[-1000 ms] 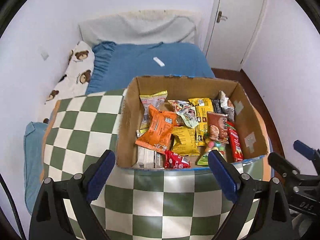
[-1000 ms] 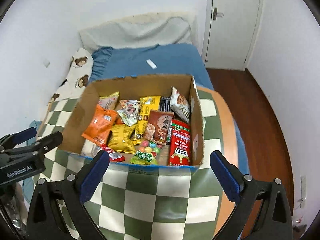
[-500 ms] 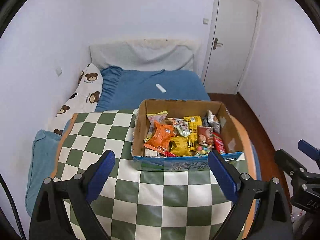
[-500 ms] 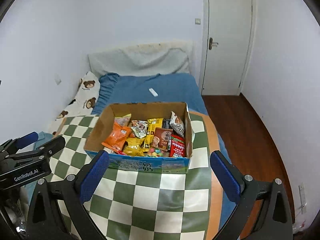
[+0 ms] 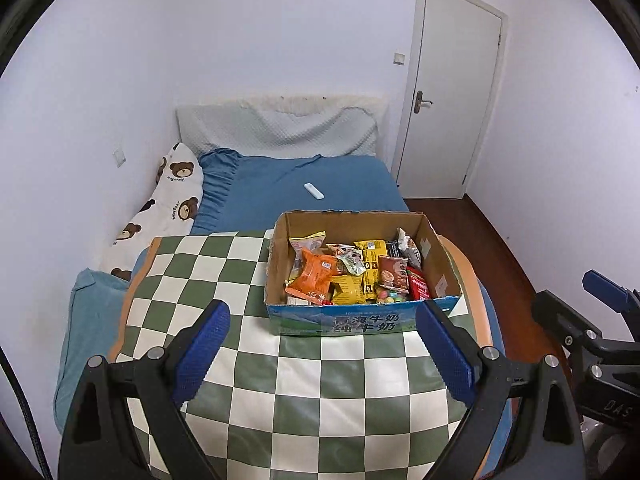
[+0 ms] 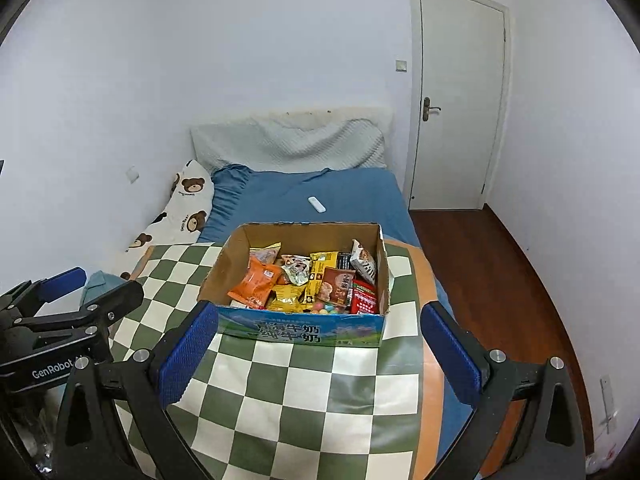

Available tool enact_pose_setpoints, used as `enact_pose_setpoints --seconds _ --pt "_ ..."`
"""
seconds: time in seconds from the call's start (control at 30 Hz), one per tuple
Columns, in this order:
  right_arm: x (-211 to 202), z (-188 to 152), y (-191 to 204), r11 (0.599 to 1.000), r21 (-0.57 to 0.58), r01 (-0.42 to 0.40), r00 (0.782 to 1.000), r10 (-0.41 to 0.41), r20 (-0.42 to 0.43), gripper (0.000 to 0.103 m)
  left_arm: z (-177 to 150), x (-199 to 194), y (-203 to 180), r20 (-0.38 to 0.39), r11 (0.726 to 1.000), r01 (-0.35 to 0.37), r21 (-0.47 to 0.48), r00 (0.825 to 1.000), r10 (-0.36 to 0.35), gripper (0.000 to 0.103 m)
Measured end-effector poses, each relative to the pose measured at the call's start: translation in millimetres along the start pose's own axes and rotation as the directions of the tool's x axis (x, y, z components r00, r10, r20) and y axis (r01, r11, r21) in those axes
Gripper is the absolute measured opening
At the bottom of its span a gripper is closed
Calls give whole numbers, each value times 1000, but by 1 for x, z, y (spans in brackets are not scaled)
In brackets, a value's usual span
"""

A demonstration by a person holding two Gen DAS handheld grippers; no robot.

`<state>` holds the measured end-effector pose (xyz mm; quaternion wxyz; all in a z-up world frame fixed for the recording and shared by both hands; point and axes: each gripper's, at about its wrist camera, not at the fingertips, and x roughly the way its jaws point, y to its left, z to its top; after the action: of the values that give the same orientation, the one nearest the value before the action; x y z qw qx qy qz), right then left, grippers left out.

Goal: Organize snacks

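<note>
Left tongs (image 5: 322, 350) wide, empty. Both pulled back since 1 s ago: the whole checkered worktop (image 5: 224, 280) now shows, so packing looks finished. Snack packets (image 6: 304, 280) sit in the cardboard milk box (image 6: 304, 330), front printed "纯牛奶". Right tongs (image 6: 316, 354) wide, empty; "GenRobot" marked on the left unit.

My right tool (image 6: 320, 354) fills the bottom of the frame, its blue pads spread wide with nothing between them. Just above them, at centre, a cardboard box (image 6: 300, 330) full of snack packets (image 6: 308, 282) sits on the checkered desk (image 6: 320, 400). My left tool (image 6: 64, 312) shows at the lower left. Behind the box lies a blue bed (image 6: 340, 192), and a white door (image 6: 460, 100) stands at the upper right.
</note>
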<state>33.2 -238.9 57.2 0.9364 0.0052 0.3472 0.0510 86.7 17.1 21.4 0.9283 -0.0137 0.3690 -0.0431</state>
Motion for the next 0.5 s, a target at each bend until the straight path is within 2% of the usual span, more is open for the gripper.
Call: enact_pose_setpoints --seconds 0.1,0.17,0.5 --pt "-1 -1 2 1000 -6 -2 1000 2 0 103 -2 1 -1 8 1000 -12 3 1000 12 96" --pt "3 0 1 1000 -3 -2 1000 2 3 103 -2 3 0 6 1000 -14 0 1000 14 102" --pt "32 -5 -6 999 13 40 999 -40 7 103 -4 29 -1 -11 999 -47 -11 999 47 102"
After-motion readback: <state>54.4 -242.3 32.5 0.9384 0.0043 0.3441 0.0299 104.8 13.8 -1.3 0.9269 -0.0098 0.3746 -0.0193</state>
